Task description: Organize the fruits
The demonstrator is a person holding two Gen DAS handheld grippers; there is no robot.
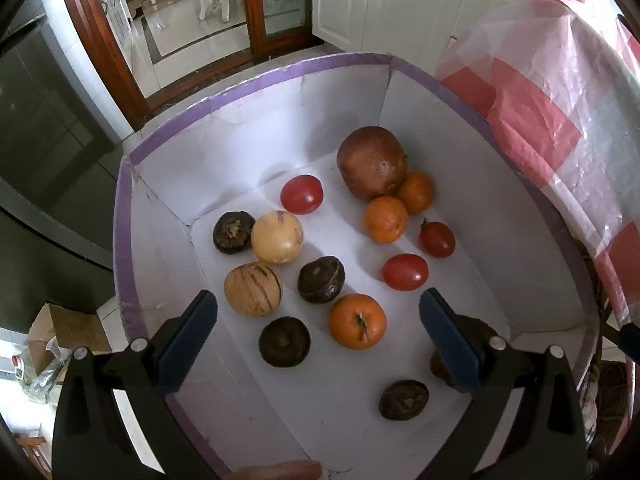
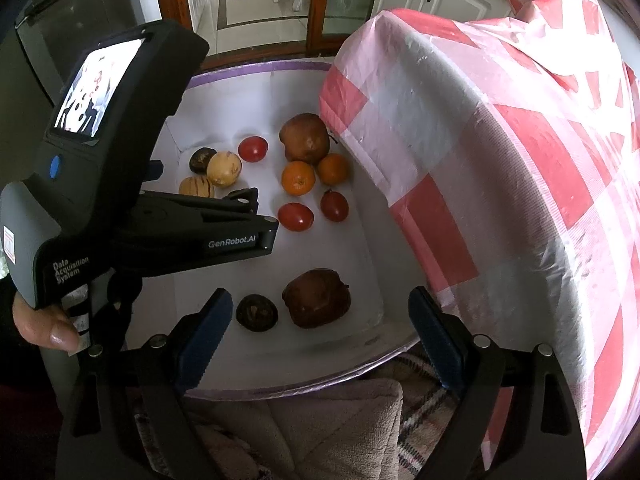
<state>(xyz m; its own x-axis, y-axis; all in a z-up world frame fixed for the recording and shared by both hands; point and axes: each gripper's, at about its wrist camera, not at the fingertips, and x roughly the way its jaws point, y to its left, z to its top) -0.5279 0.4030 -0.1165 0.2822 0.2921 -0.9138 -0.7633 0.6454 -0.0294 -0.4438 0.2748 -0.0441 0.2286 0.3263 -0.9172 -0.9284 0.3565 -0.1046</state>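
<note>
A white box with a purple rim (image 1: 256, 84) (image 2: 256, 69) holds loose fruit. In the left wrist view I see a big brown pomegranate (image 1: 372, 162), three oranges, the nearest one (image 1: 357, 321), three red tomatoes such as (image 1: 405, 272), two striped yellow melons (image 1: 253, 289) (image 1: 277, 237), and several dark wrinkled fruits like (image 1: 321, 279). My left gripper (image 1: 318, 340) hovers open over the near fruits, empty. My right gripper (image 2: 320, 336) is open above a second brown pomegranate (image 2: 317, 298) and a dark fruit (image 2: 256, 313).
A table under a red and white checked plastic cloth (image 2: 500, 168) (image 1: 560, 92) rises at the box's right side. A hand (image 2: 44, 326) holds the left gripper's black body (image 2: 100, 184). A padded cloth (image 2: 296, 432) lies below the box's near edge. A cardboard carton (image 1: 56, 332) stands on the floor.
</note>
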